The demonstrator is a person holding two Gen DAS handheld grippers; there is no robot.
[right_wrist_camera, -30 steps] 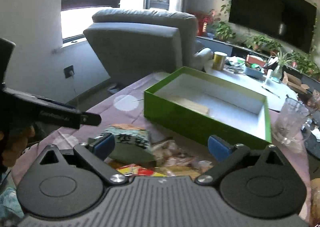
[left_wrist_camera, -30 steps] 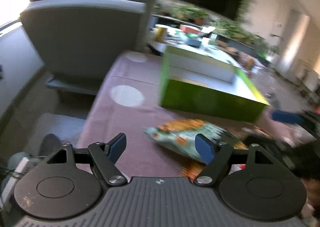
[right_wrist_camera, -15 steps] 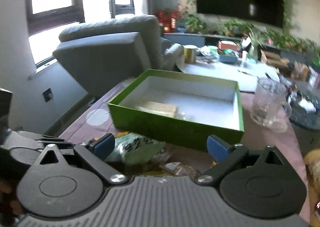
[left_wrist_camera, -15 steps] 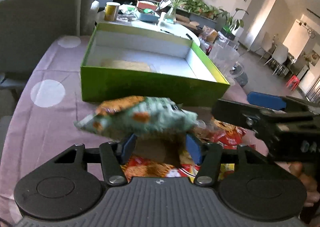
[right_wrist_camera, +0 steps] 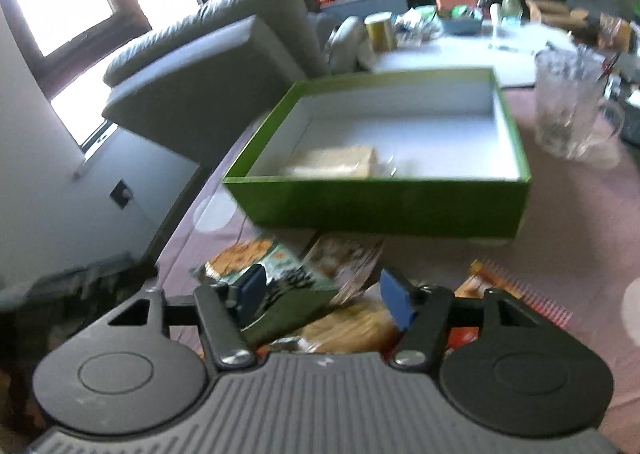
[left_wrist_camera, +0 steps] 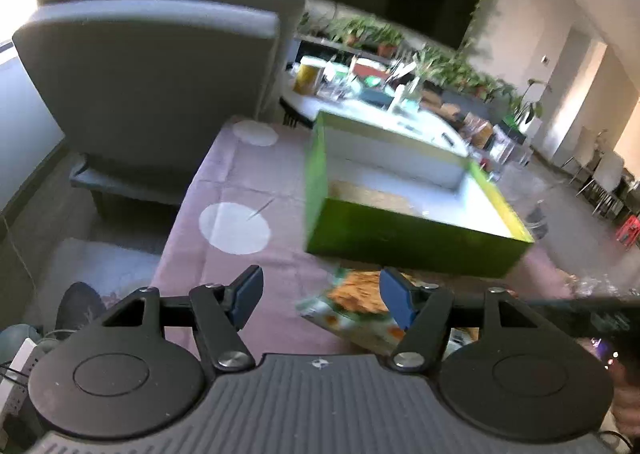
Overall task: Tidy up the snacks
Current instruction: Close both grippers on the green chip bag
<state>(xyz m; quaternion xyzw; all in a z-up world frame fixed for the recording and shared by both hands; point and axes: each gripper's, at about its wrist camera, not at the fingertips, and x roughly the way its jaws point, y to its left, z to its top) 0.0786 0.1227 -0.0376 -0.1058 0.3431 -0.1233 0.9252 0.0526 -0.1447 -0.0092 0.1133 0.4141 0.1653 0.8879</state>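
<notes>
snack packets (right_wrist_camera: 320,294), green box (right_wrist_camera: 380,210), purple tablecloth (left_wrist_camera: 248,182)

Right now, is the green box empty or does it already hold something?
Not empty. The green box holds one pale tan packet lying on its white floor near the front-left corner; the rest of the floor is bare.

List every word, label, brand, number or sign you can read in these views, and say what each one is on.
No text is legible in either view.
Green and orange snack packet: dark printed characters, too blurred to read.
Pale green snack bag with orange picture: print blurred, unreadable.
Orange and red snack wrappers: no legible lettering.
Yellow tin on the white table: label blurred.
Open green cardboard box: plain, no print visible.
</notes>
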